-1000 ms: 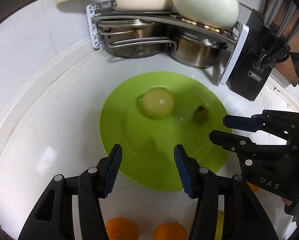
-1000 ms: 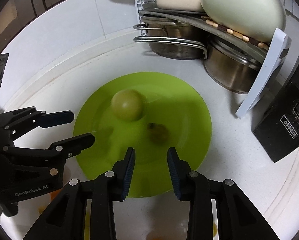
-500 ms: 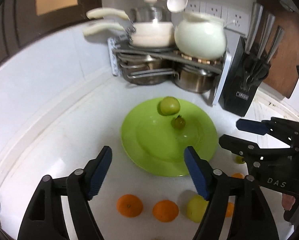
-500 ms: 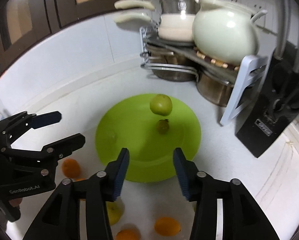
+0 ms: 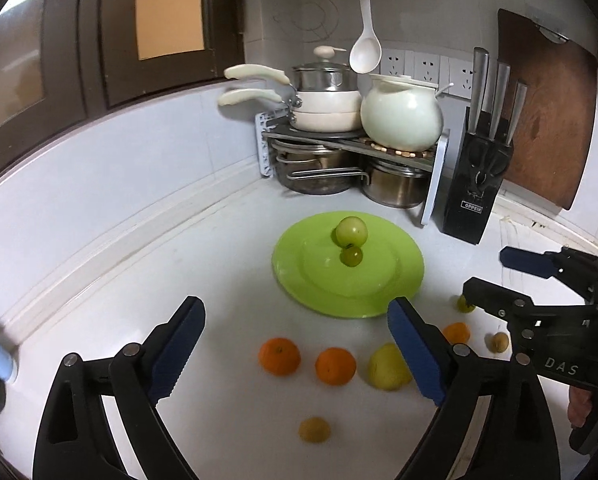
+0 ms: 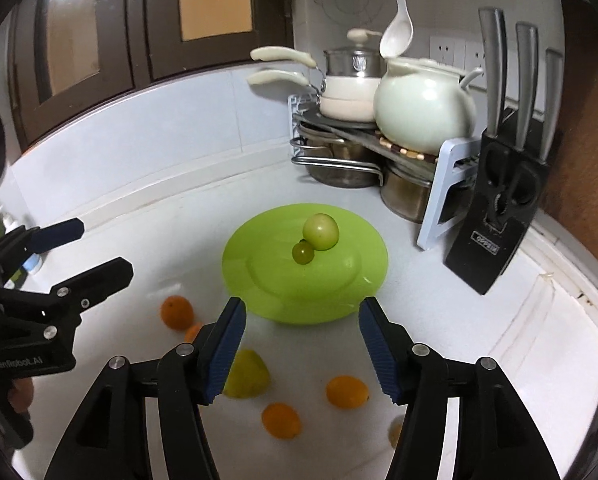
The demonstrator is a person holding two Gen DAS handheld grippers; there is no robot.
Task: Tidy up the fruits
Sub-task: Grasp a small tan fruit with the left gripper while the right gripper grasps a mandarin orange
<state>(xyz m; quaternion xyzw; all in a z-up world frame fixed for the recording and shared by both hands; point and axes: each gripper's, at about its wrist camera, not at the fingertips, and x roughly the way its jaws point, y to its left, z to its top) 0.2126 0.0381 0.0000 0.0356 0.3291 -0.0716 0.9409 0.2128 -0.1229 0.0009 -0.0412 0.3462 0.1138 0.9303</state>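
Left gripper (image 5: 295, 350) jaws wide, just been opening, nothing gripped; it hangs above the white counter (image 5: 179, 280). Right gripper (image 6: 301, 342) jaws partly apart, also just been opening, empty. Ahead, green plate (image 5: 395, 280) carries a large green fruit (image 5: 351, 231) touching a small green fruit (image 5: 351, 257). Oranges (image 5: 279, 357) and a yellow fruit (image 5: 387, 366) lie loose on the counter near the plate's front edge.

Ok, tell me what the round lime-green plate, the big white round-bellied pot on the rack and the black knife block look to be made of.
Round lime-green plate: probably plastic or melamine; even colour, soft sheen.
Big white round-bellied pot: likely glazed ceramic; glossy, sharp highlights.
Black knife block: seemingly matte plastic, printed label; knife handles look like brushed metal.
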